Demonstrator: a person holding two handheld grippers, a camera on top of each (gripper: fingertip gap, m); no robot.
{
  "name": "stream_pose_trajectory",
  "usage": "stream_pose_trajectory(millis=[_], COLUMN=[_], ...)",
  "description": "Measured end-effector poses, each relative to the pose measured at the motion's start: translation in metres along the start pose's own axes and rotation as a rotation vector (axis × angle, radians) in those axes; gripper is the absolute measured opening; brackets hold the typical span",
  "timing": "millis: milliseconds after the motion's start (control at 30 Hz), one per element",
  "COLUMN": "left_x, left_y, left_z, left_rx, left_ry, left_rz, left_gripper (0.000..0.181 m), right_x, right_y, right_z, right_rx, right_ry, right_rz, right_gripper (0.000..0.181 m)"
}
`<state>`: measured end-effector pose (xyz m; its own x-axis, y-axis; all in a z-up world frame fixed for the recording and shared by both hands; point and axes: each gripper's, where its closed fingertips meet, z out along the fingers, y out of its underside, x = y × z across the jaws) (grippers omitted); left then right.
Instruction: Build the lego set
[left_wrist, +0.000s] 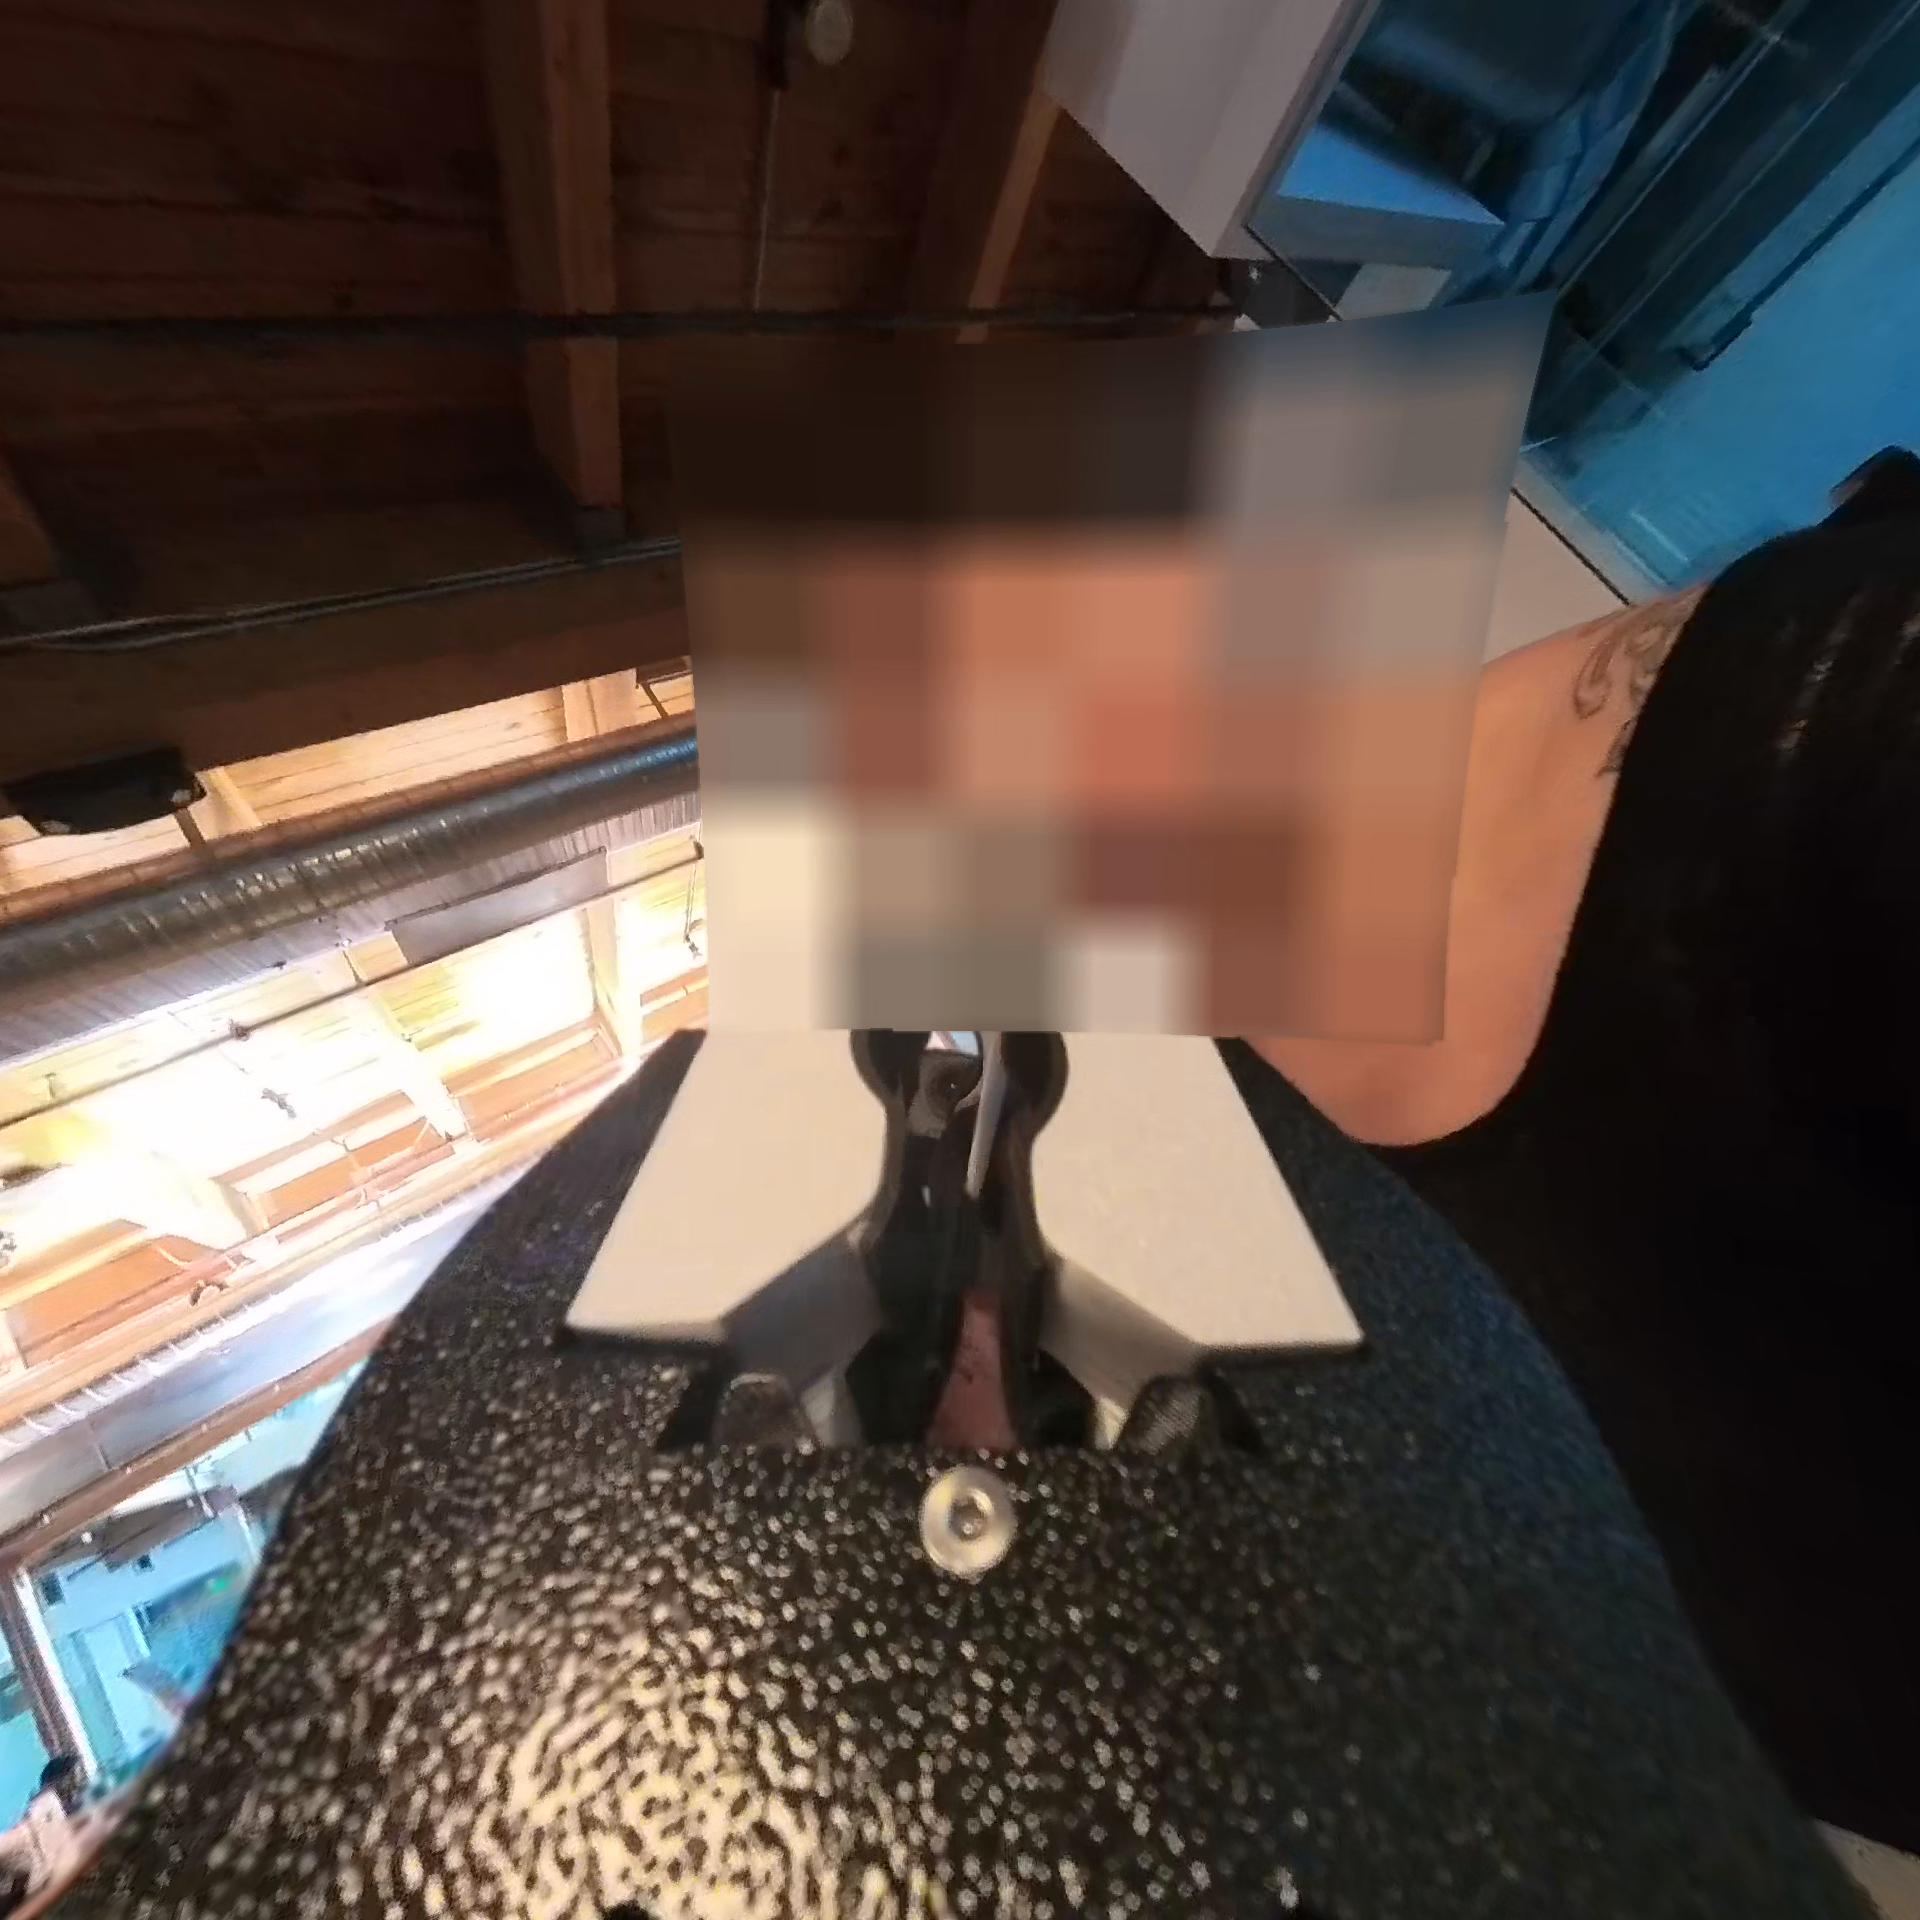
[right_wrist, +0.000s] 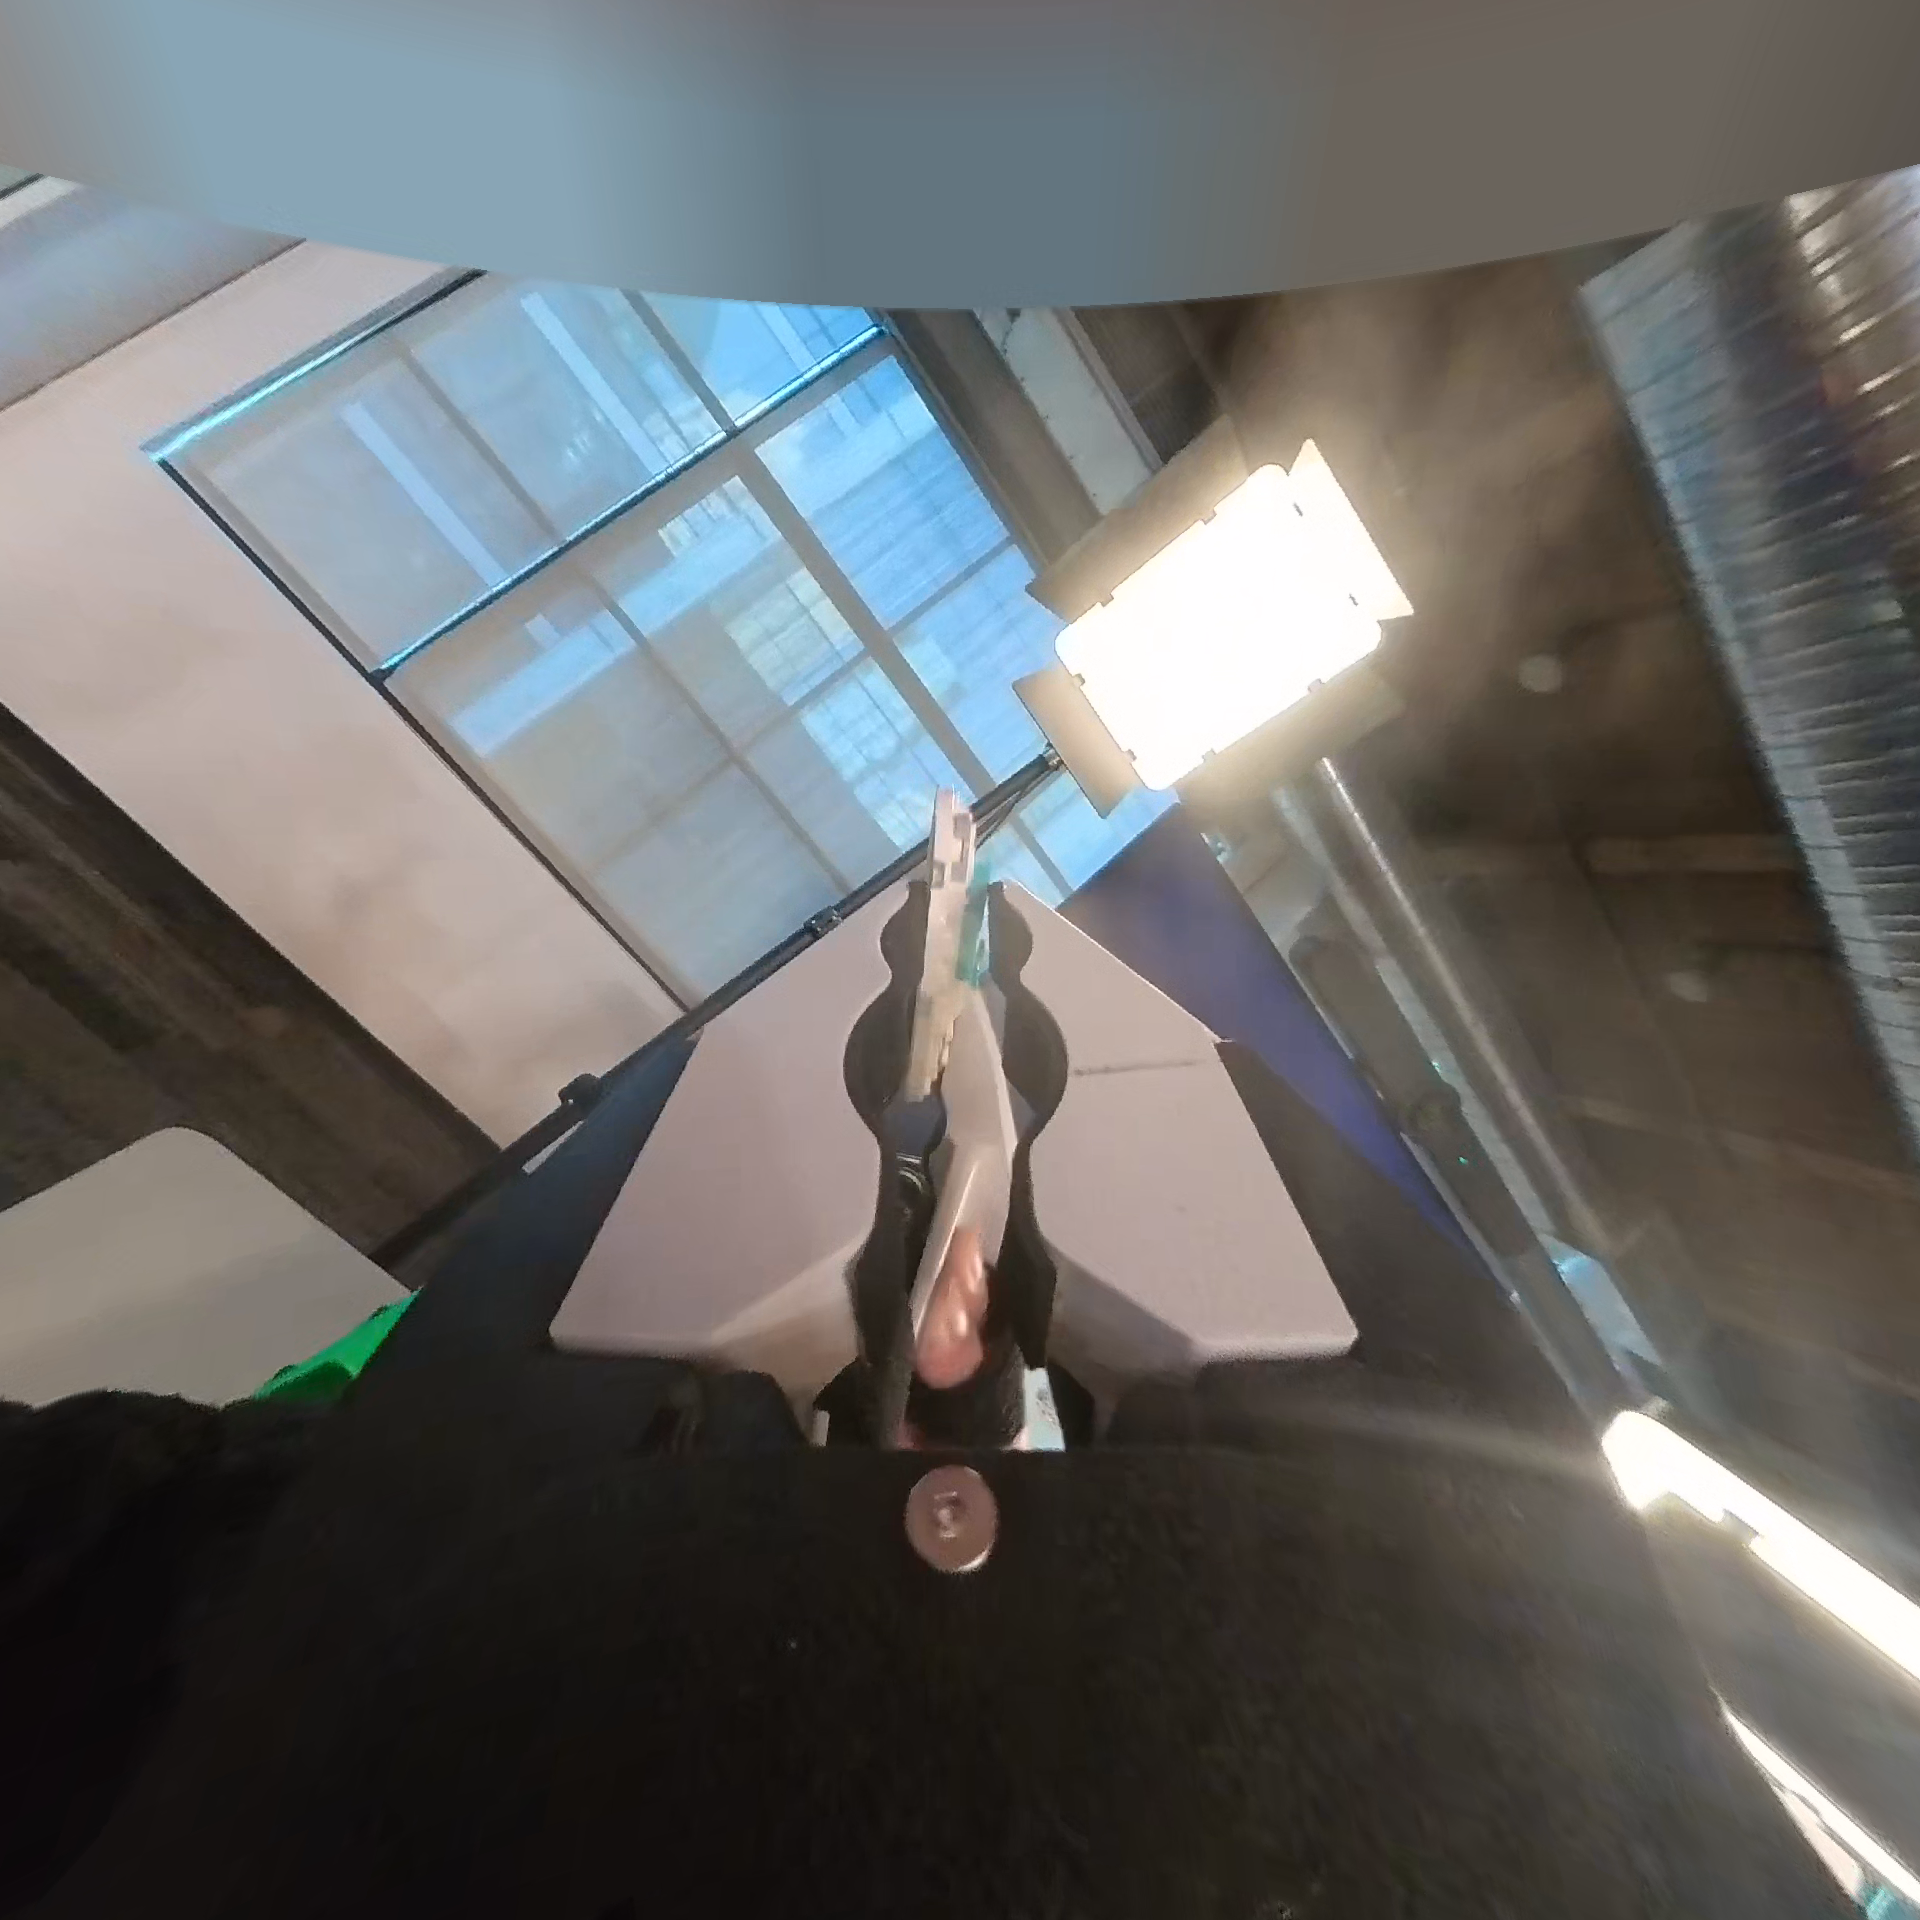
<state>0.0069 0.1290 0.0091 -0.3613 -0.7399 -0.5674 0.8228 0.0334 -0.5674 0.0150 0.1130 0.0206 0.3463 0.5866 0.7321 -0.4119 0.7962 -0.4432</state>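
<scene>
Between right gripper (right_wrist: 951, 935) fingers: thin grey-teal lego piece (right_wrist: 948, 914), pinched, long axis along fingers, tip pointing toward window (right_wrist: 665, 582). Left gripper (left_wrist: 961, 1081) pressed together; contents unclear. Both aimed upward.

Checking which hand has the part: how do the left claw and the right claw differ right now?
The right claw grips a flat grey-and-teal lego piece that sticks past its tips; the left claw shows only a white sliver between its fingers. The right claw faces a window; the left claw faces a person. Both are shut, pointing upward.
</scene>
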Motion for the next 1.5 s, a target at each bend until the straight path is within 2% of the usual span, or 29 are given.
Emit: stream_pose_trajectory(millis=[33, 233, 500, 600, 700, 733, 800, 867, 900, 1000, 1100, 1267, 1500], left_x=[-0.002, -0.006, -0.009, -0.014, -0.031, -0.04, -0.048, -0.052, -0.051, -0.05, -0.049, -0.041, -0.043], left_y=[0.004, 0.008, 0.018, 0.023, 0.034, 0.038, 0.048, 0.053, 0.055, 0.066, 0.076, 0.084, 0.078], left_z=[0.0, -0.003, -0.006, -0.006, -0.011, -0.016, -0.026, -0.034, -0.034, -0.035, -0.04, -0.033, -0.039], left_rx=[-0.015, -0.001, -0.098, -0.161, -0.301, -0.38, -0.586, -0.787, -0.879, -1.151, -1.326, -1.345, -1.444], left_ry=[-0.003, -0.011, -0.043, -0.096, -0.257, -0.339, -0.454, -0.537, -0.549, -0.549, -0.52, -0.426, -0.397], left_rz=[-0.015, -0.044, -0.047, -0.042, -0.006, 0.029, 0.114, 0.208, 0.28, 0.49, 0.584, 0.62, 0.742], left_gripper=[0.004, 0.005, 0.005, 0.005, 0.011, 0.019, 0.055, 0.072, 0.071, 0.048, 0.034, 0.01, 0.004], right_x=[0.001, 0.003, 0.0, 0.004, 0.014, 0.019, 0.028, 0.033, 0.033, 0.033, 0.029, 0.02, 0.021], right_y=[0.0, 0.004, 0.008, 0.008, 0.012, 0.017, 0.029, 0.04, 0.046, 0.057, 0.057, 0.059, 0.065], right_z=[-0.001, -0.003, -0.009, -0.014, -0.023, -0.028, -0.042, -0.057, -0.064, -0.078, -0.083, -0.086, -0.082], right_rx=[0.0, -0.032, -0.12, -0.137, -0.182, -0.217, -0.308, -0.387, -0.431, -0.52, -0.525, -0.529, -0.558], right_ry=[0.002, -0.024, -0.104, -0.112, -0.121, -0.121, -0.135, -0.161, -0.186, -0.23, -0.266, -0.326, -0.305], right_rz=[-0.002, 0.018, -0.009, -0.033, -0.047, -0.055, -0.072, -0.08, -0.086, -0.122, -0.12, -0.114, -0.183], right_gripper=[0.011, 0.01, 0.01, 0.01, 0.01, 0.01, 0.009, 0.009, 0.01, 0.009, 0.009, 0.009, 0.01])
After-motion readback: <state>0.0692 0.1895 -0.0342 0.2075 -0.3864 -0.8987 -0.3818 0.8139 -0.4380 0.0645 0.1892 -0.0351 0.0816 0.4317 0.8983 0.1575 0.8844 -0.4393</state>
